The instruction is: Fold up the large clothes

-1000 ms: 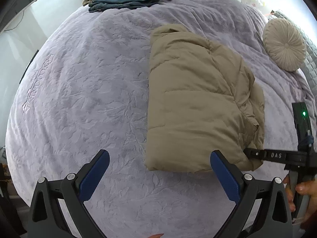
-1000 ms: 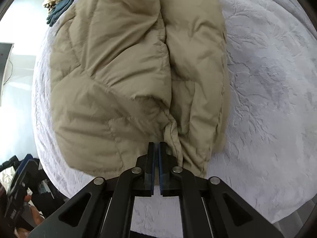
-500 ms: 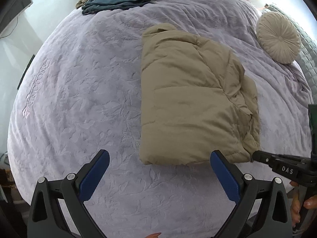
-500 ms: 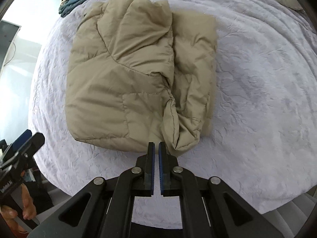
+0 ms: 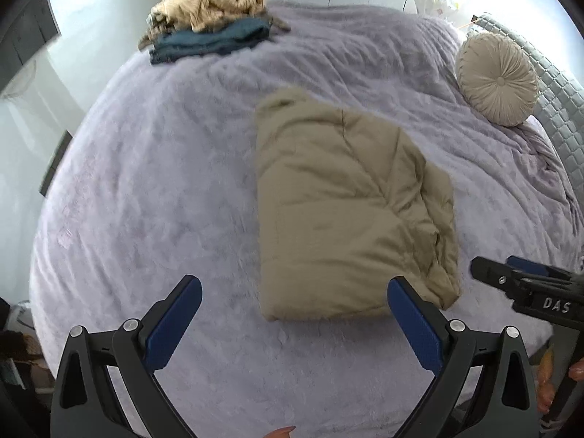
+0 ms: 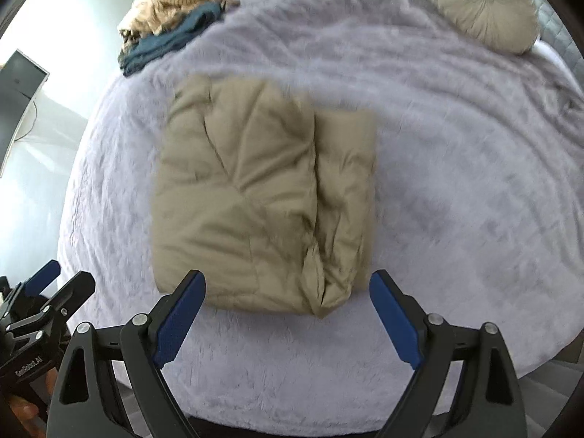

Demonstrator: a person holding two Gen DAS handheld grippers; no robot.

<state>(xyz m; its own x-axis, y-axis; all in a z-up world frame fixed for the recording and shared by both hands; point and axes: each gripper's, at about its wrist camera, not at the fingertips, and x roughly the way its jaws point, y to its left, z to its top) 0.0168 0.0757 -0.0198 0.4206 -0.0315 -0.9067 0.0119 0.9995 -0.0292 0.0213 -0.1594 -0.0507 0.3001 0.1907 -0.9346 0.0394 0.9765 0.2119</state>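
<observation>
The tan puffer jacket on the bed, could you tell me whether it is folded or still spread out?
Folded. The tan puffer jacket lies as a compact, layered rectangle on the lilac bedspread, one panel overlapping another, with no sleeves sticking out.

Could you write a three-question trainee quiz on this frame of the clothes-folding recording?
1. True or false: the tan puffer jacket lies folded on the lavender bedspread, with neither gripper touching it.
2. Multiple choice: what lies at the far corner of the bed? A) a pile of folded clothes B) a laundry basket C) a pair of shoes
3. Fill in: the right gripper is ____, with nothing between its fingers.

Key
1. True. The left gripper and the right one both hover above the bed, clear of the jacket.
2. A. A round cushion sits at the other side, near the headboard.
3. Open. Its jaws have just been opening.
</observation>
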